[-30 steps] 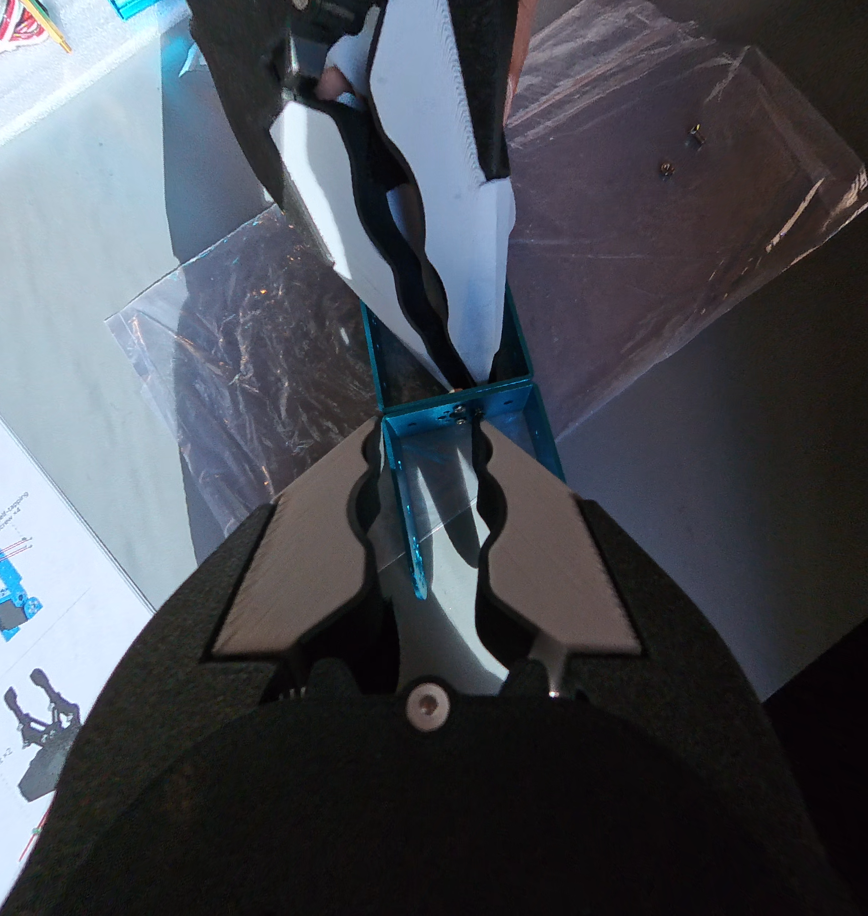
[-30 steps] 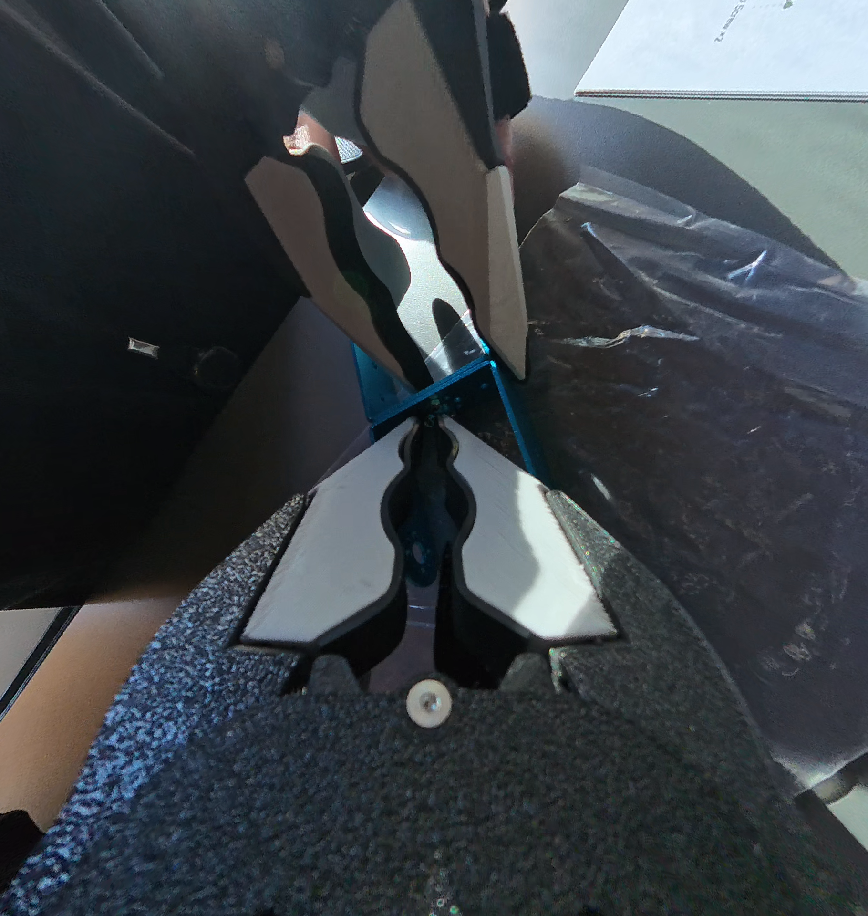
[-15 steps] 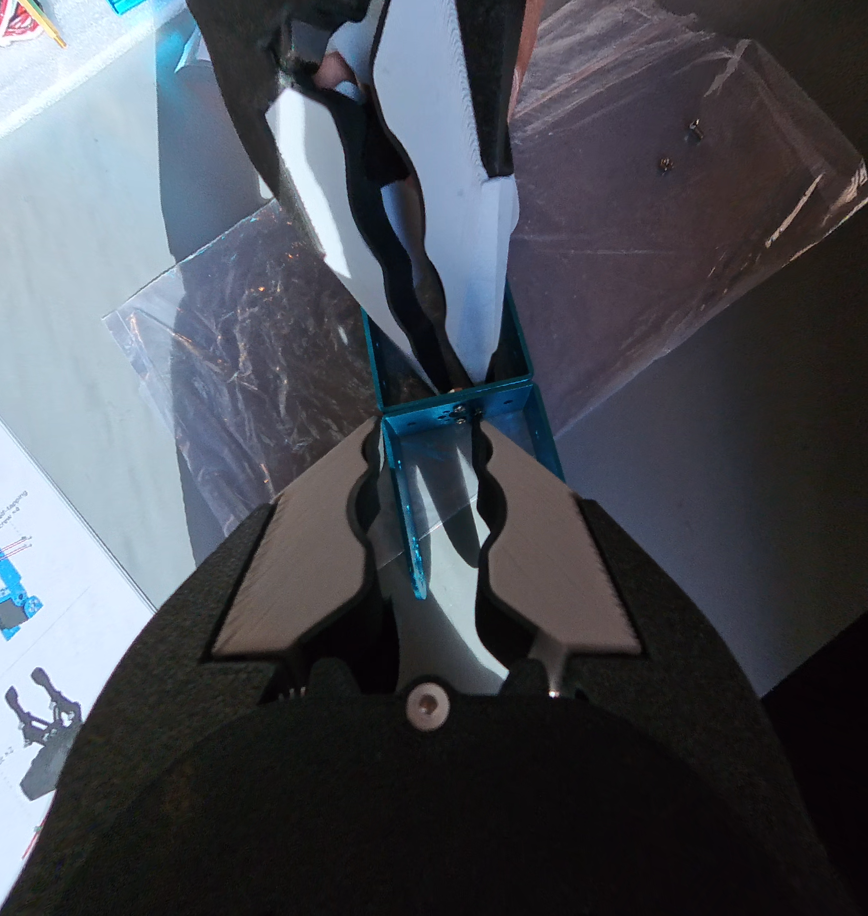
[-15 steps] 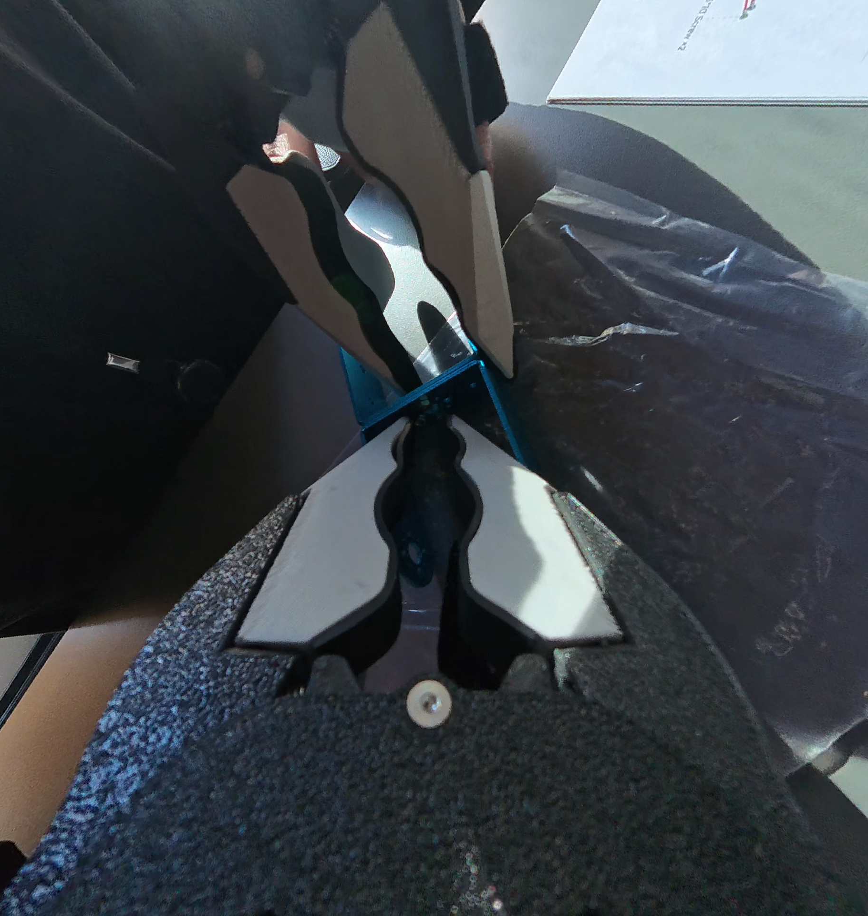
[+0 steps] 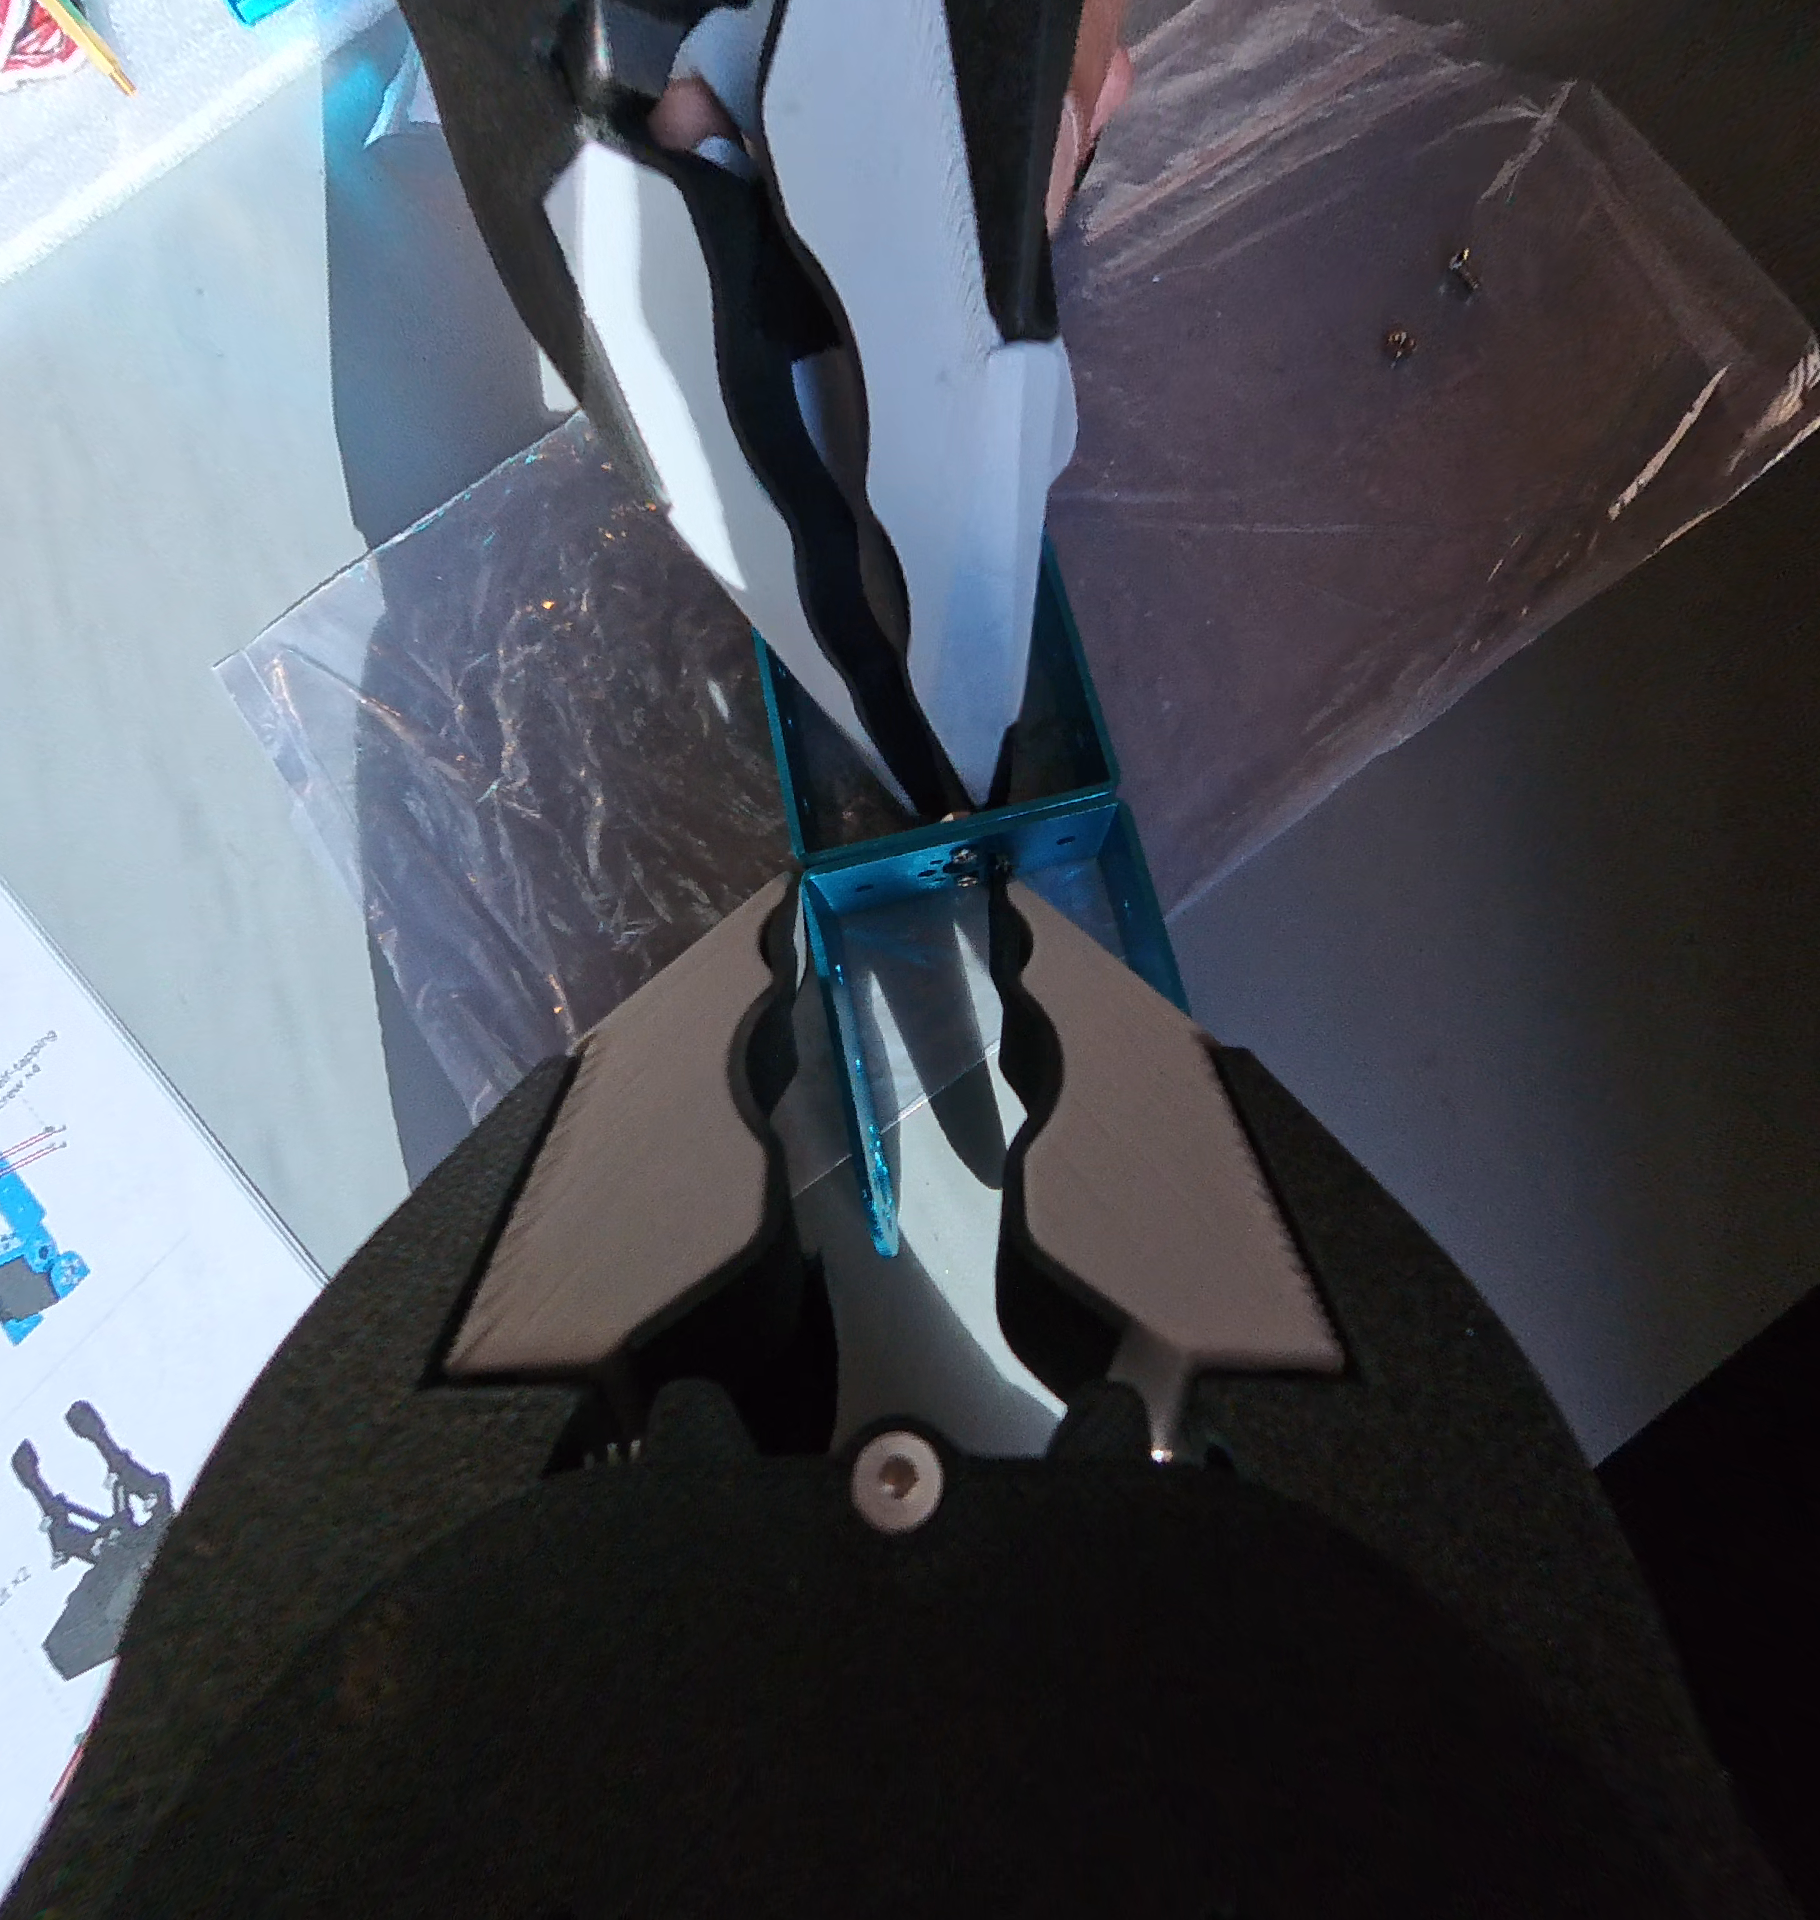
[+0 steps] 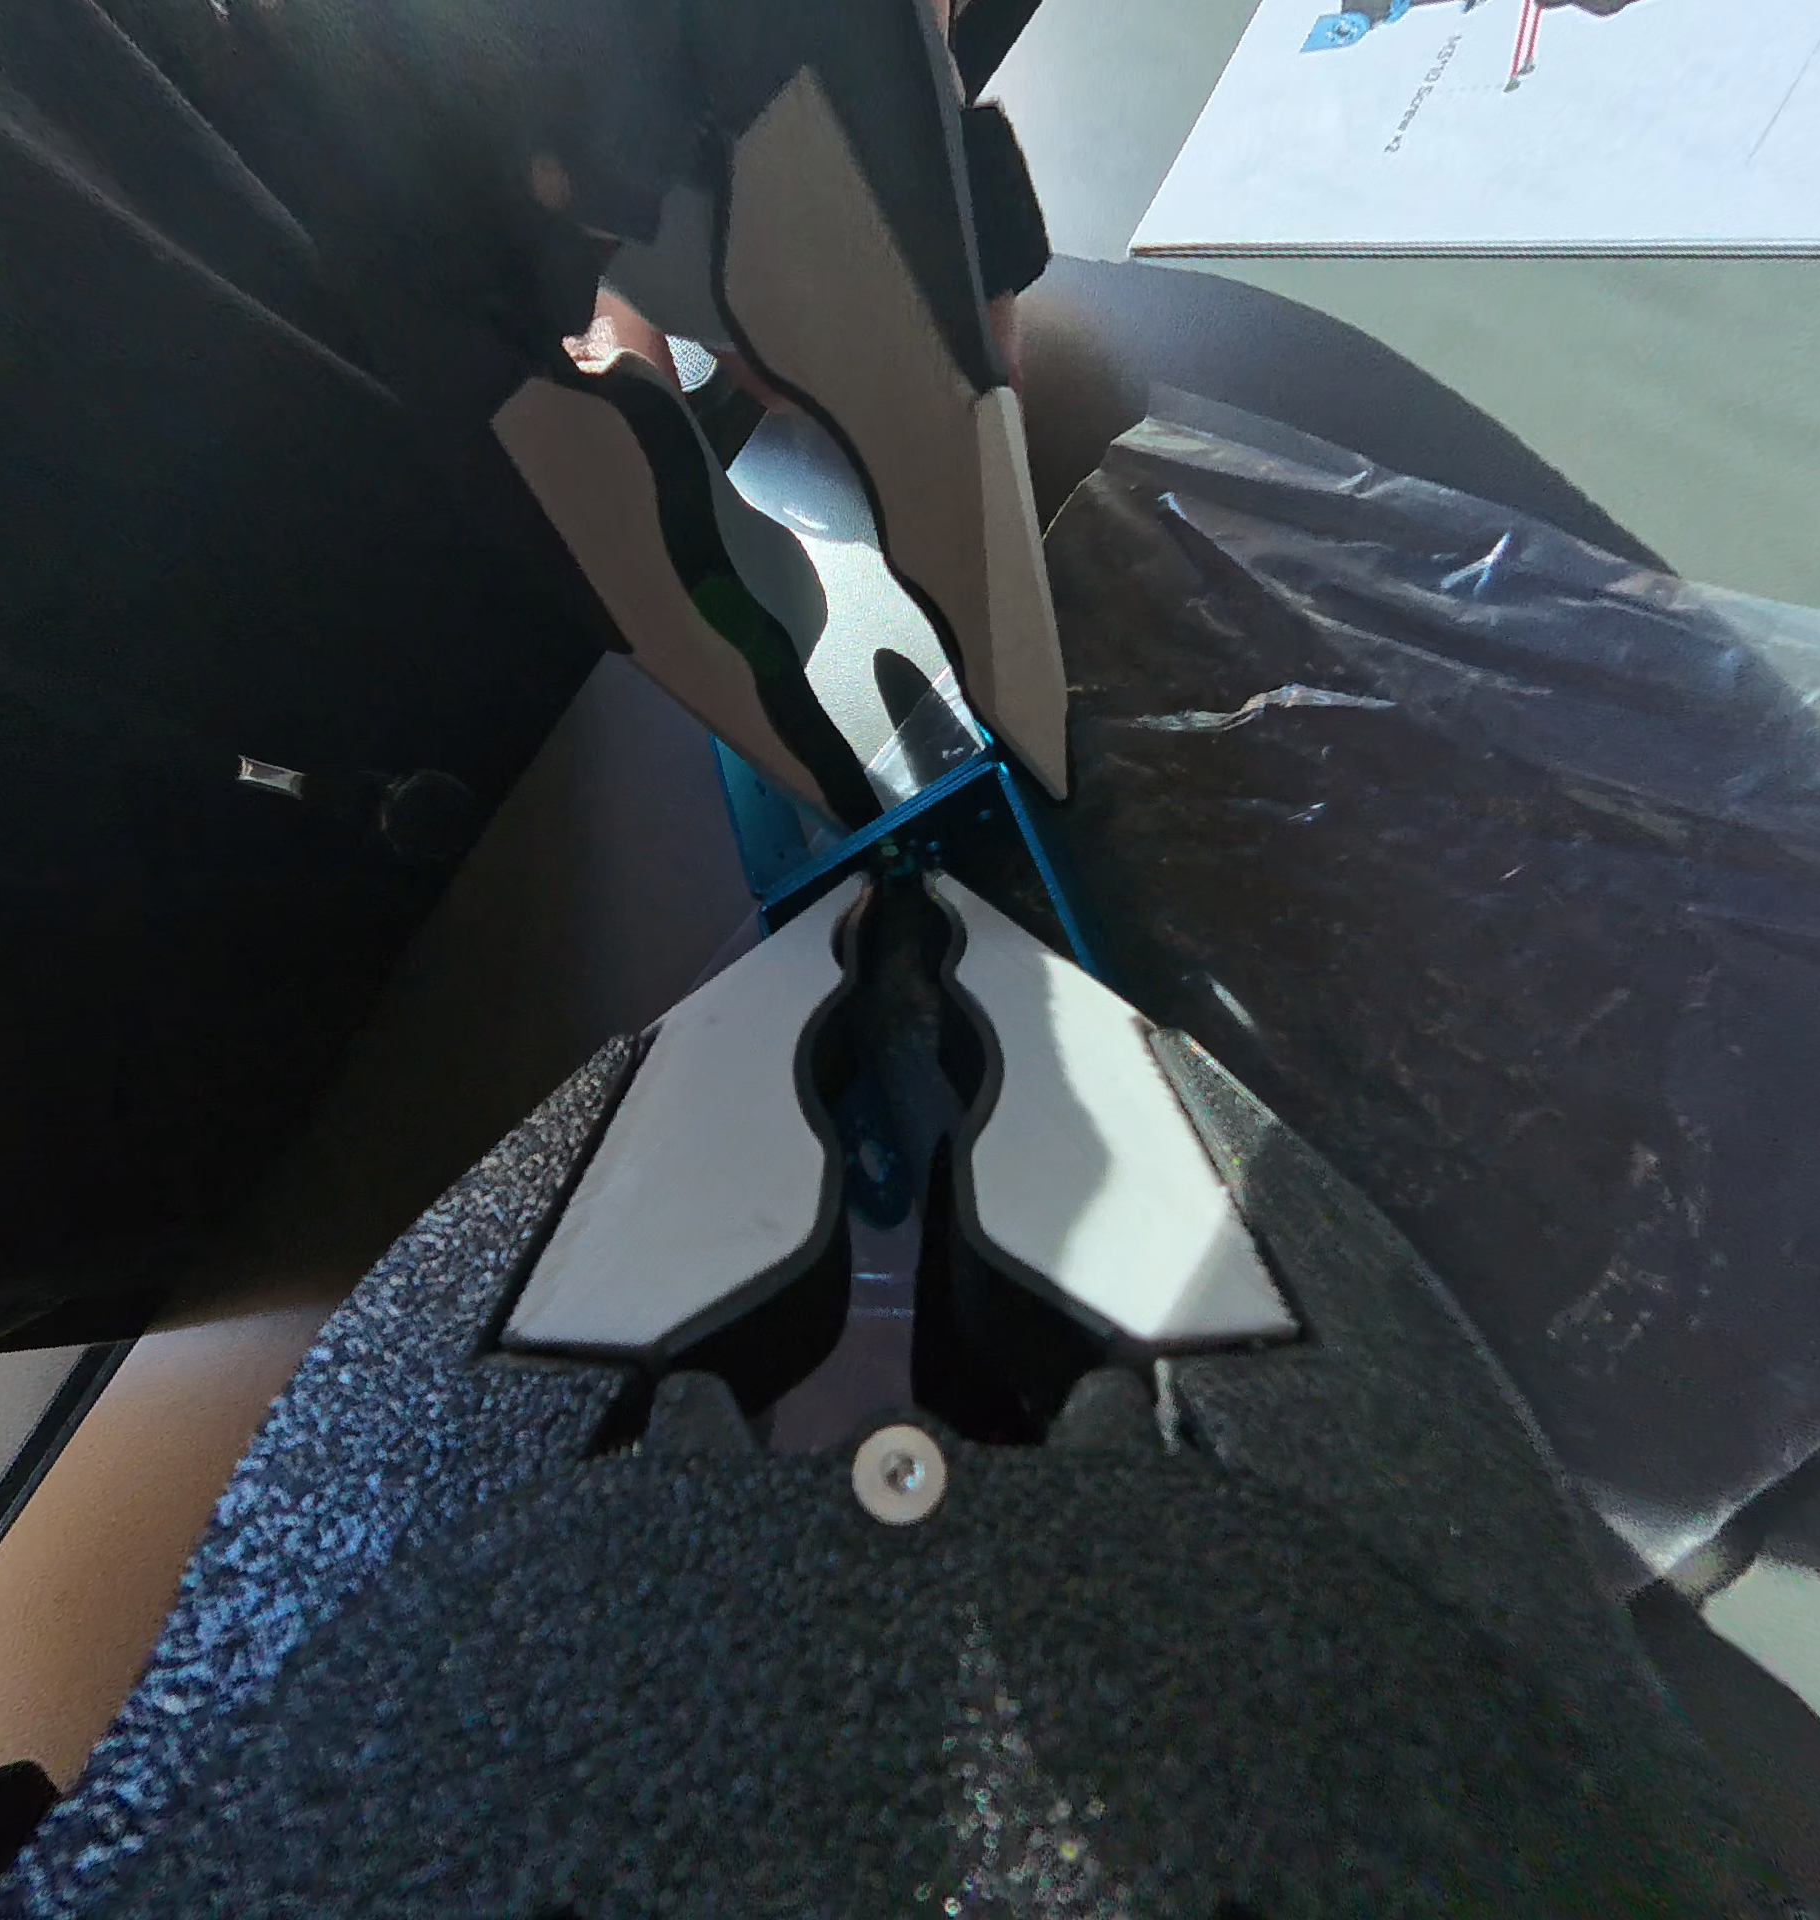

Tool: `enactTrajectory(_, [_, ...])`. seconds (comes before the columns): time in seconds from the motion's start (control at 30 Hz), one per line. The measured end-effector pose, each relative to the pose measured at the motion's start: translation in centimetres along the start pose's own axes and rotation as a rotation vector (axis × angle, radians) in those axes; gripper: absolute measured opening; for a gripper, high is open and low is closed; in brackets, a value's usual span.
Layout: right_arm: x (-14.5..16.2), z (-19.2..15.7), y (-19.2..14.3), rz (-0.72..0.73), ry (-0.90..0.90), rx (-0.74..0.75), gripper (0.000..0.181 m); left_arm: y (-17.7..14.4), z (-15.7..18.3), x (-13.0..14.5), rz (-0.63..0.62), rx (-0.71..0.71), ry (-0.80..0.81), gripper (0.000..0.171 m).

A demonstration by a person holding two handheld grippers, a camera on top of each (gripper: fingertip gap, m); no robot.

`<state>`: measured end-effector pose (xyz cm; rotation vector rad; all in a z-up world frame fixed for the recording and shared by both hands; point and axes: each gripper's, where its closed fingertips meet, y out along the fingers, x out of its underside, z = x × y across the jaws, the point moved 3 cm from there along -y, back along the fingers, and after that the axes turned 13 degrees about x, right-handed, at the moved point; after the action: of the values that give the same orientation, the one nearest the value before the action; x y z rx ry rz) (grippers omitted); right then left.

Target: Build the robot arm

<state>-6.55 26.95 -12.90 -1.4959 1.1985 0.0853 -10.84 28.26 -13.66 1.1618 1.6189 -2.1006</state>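
Note:
Two blue metal U-brackets stand back to back on the white table, joined at their plates by small screws. My left gripper is open and straddles the left wall of the near bracket, tips at the plate. My right gripper comes from the opposite side into the far bracket. Its fingertips are almost together against the joined plates, and I cannot see anything pinched between them. It also shows in the left wrist view. The left gripper shows in the right wrist view.
A crinkled clear plastic bag lies left of the brackets. A flatter clear bag with tiny screws lies to the right. A printed instruction sheet lies at the left edge and also shows in the right wrist view. Red wires lie far left.
The right gripper has shifted and tilted a little, bringing more of the instruction sheet into its view. The left gripper and both brackets have stayed put.

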Motion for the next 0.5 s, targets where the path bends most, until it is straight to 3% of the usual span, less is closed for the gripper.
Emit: enactTrajectory(0.5, [0.17,-0.18,0.12,-0.016,-0.039,0.024,0.009,0.02,0.07,-0.05,-0.01,-0.007,0.006,0.034])
